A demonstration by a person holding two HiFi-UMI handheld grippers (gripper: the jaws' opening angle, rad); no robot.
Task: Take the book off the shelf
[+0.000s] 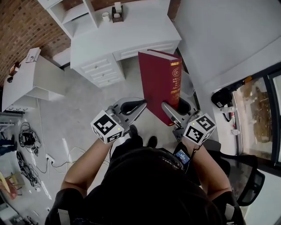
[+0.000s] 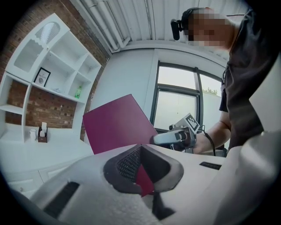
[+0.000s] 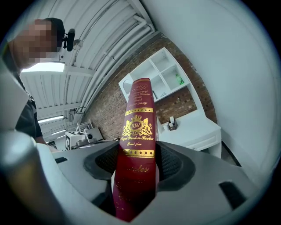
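A thick dark-red book (image 1: 156, 83) with gold print on its spine stands upright in the air in front of the white desk, clear of the shelves. My right gripper (image 1: 171, 110) is shut on its lower spine; in the right gripper view the book (image 3: 138, 132) fills the notch between the jaws of that gripper (image 3: 138, 165). My left gripper (image 1: 141, 105) sits just left of the book's cover, jaws together with nothing held. In the left gripper view the left gripper (image 2: 140, 169) shows only a sliver of the book (image 2: 118, 127) through its gap.
A white desk (image 1: 131, 30) with drawers stands ahead, with a cup (image 1: 105, 16) and a small wooden holder (image 1: 117, 13) on it. The white shelf unit (image 1: 74, 13) rises behind it. A white table (image 1: 30, 79) and floor cables (image 1: 26, 140) lie to the left, a chair (image 1: 246, 176) at right.
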